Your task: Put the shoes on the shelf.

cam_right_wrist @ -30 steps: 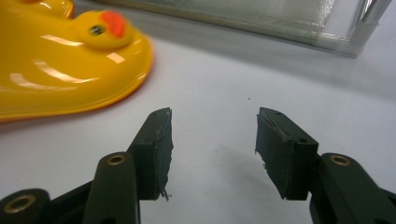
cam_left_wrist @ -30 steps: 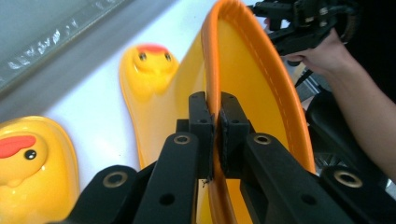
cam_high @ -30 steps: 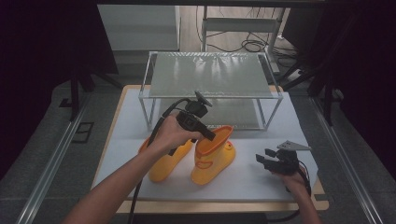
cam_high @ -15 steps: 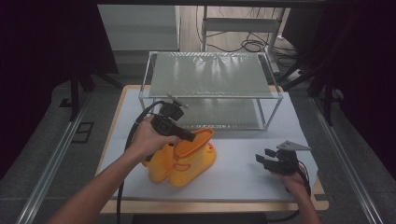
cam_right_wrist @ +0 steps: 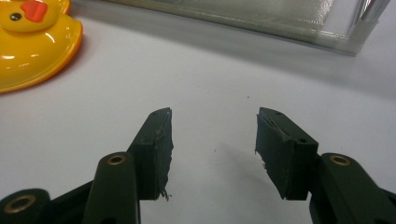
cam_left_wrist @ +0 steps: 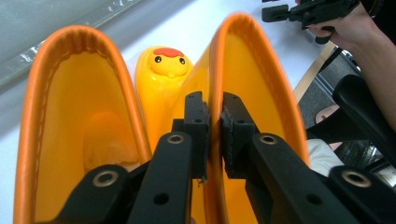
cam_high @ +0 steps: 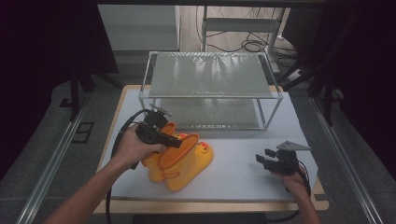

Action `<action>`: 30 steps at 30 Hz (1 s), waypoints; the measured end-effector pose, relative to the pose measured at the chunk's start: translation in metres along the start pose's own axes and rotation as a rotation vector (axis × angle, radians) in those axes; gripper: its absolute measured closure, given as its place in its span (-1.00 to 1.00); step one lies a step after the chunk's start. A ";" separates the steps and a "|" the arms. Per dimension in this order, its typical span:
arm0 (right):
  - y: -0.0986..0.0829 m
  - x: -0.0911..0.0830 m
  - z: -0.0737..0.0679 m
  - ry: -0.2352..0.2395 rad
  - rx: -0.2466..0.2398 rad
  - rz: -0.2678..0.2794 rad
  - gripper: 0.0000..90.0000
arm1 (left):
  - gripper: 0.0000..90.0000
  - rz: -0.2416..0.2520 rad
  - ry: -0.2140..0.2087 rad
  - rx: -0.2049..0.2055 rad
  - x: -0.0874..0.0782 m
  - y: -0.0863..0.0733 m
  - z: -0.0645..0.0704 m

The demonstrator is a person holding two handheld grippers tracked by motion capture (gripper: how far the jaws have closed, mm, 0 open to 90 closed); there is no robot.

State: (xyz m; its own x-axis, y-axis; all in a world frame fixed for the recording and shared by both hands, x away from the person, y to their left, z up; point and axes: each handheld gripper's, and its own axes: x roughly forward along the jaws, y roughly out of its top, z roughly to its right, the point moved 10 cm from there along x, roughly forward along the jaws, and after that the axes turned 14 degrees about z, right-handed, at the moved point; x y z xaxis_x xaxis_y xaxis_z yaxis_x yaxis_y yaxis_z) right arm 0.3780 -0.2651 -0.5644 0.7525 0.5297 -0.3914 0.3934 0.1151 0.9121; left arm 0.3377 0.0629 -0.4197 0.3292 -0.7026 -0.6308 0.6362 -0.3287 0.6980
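at the left of the high view, the person's left hand comes in from the bottom edge and holds the left gripper over a pair of yellow rubber boots on the white table. the boots sit side by side at the front left of the table, touching each other, in front of the wire shelf rack and well apart from the right side of the table. in the left gripper view, the left gripper has its jaws pinched narrow on the orange rim of the near boot, one jaw inside the opening and one outside, in the gap between the two boots. the other boot stands just beside it with its opening facing the camera, and a duck face with a red comb shows on its toe.

further right in the high view, the right gripper rests low over bare table near the front right corner, held by the person's right hand, with the grey three-cornered plate on top. in the right gripper view, the right gripper has its jaws spread wide with nothing between them, just white table below. a duck-faced boot toe shows at the upper left of that view, and the lower edge of the rack runs along the top.
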 end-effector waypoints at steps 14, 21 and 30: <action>0.001 -0.002 0.002 -0.004 0.006 0.004 0.02 | 0.18 0.096 -0.023 0.006 -0.024 0.019 0.010; 0.000 -0.002 0.002 -0.003 0.006 -0.002 0.02 | 0.06 0.092 -0.020 0.003 -0.038 0.020 0.006; -0.001 -0.001 0.002 -0.006 0.003 -0.007 0.02 | 0.01 0.065 -0.037 -0.035 -0.033 0.011 -0.002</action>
State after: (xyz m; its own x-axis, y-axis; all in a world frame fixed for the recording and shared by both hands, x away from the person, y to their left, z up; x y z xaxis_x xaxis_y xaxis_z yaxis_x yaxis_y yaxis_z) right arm 0.3778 -0.2676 -0.5646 0.7528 0.5243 -0.3980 0.3997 0.1163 0.9092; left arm 0.3352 0.0843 -0.3919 0.3450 -0.7446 -0.5714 0.6382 -0.2602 0.7245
